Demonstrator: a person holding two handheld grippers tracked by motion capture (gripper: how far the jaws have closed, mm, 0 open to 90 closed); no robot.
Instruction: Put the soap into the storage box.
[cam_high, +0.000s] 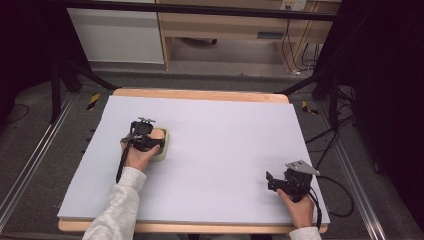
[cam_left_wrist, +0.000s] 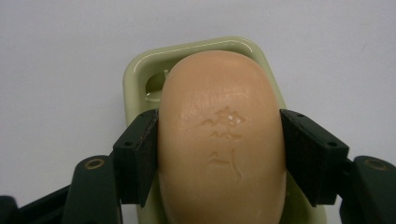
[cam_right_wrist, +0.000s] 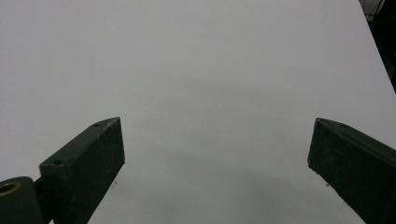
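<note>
A peach-coloured bar of soap (cam_left_wrist: 222, 140) with a stamped mark lies over a pale green soap dish (cam_left_wrist: 140, 79). My left gripper (cam_left_wrist: 219, 154) is shut on the soap, one black pad pressed against each long side. In the high view the left gripper (cam_high: 150, 140) sits over the soap (cam_high: 158, 134) and the dish (cam_high: 163, 152) at the table's left middle. My right gripper (cam_high: 270, 181) rests near the front right of the table, and in the right gripper view its jaws (cam_right_wrist: 217, 149) stand wide apart with nothing between them.
A white sheet (cam_high: 220, 135) covers the wooden table (cam_high: 200, 94). Dark stands and cables flank the table, with a cable (cam_high: 340, 200) trailing off the right edge. Wooden furniture stands beyond the far edge.
</note>
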